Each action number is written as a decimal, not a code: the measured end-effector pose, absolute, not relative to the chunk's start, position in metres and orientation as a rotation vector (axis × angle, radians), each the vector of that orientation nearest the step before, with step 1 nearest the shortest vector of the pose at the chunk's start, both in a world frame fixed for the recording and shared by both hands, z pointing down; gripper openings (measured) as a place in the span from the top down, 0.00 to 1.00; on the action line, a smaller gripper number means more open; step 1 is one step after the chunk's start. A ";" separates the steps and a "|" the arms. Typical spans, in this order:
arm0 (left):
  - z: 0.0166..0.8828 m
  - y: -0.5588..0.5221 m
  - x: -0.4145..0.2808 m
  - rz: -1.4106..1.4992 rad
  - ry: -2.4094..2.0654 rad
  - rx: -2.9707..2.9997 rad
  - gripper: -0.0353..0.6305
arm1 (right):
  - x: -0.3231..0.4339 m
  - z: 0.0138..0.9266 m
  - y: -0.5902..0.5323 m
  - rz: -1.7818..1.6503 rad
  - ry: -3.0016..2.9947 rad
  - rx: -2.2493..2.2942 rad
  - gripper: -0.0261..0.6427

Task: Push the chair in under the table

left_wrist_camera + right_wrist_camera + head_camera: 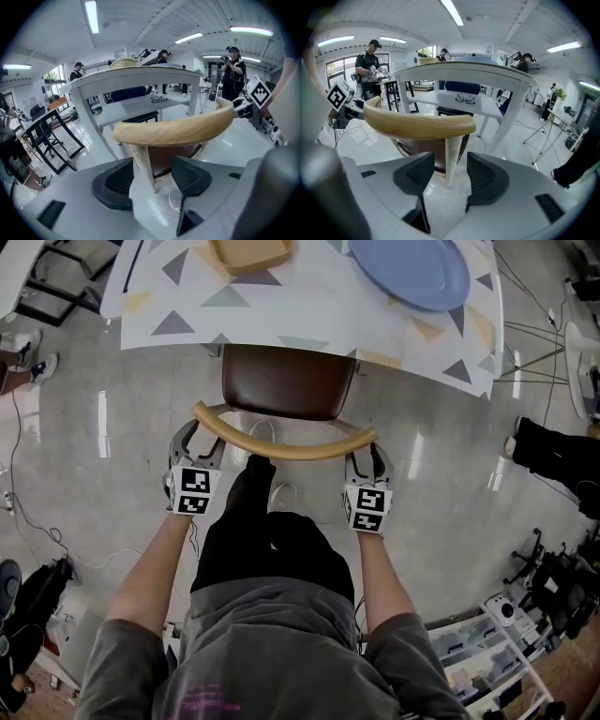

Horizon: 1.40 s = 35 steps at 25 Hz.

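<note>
Straddling the backrest supports, both claws are set at the rear of the brown-seated chair (286,381) with its curved light-wood backrest (281,439).

Left claw (200,439) (152,176): jaws moderately apart, with the pale upright post (142,164) standing between them. The post is close against the left pad, with a clear gap at the right pad; it is not clamped.

Right claw (368,457) (447,176): jaws likewise apart, with a second pale post (451,154) between them and floor visible on both sides of it; nothing is gripped.

The backrest rail passes just above and ahead of each claw and spans the space between the two. Ahead of the claws, the seat lies partly beneath the near edge of the white triangle-patterned surface (309,306); the backrest stands outside that edge.

On the surface, farther ahead of the right claw, rests a round blue plate (408,268). Ahead of the left claw is a shallow tan tray (248,251), cut off by the frame. Behind and between the claws are the person's dark-trousered legs (267,540).
</note>
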State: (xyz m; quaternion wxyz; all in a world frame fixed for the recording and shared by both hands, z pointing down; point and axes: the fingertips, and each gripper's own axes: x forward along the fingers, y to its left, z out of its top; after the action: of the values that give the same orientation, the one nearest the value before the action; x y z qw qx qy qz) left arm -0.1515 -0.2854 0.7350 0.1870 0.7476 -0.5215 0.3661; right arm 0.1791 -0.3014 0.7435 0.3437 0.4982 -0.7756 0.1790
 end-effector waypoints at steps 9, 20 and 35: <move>0.667 -0.249 -0.136 0.936 -1.560 2.150 0.64 | 0.183 0.677 -0.277 0.421 -2.109 1.308 0.67; 0.566 -0.214 -0.112 0.786 -1.668 2.228 0.66 | 0.194 0.584 -0.241 0.367 -2.245 1.315 0.67; 0.432 -0.220 -0.081 0.574 -1.681 2.394 0.80 | 0.171 0.442 -0.237 0.217 -2.396 1.355 0.67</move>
State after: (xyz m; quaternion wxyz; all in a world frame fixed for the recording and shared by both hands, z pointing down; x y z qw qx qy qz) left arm -0.0809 -0.2203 0.4323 0.0799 0.8005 -0.5621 0.1920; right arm 0.1709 -0.2375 0.4421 0.1892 0.4819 -0.8521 0.0771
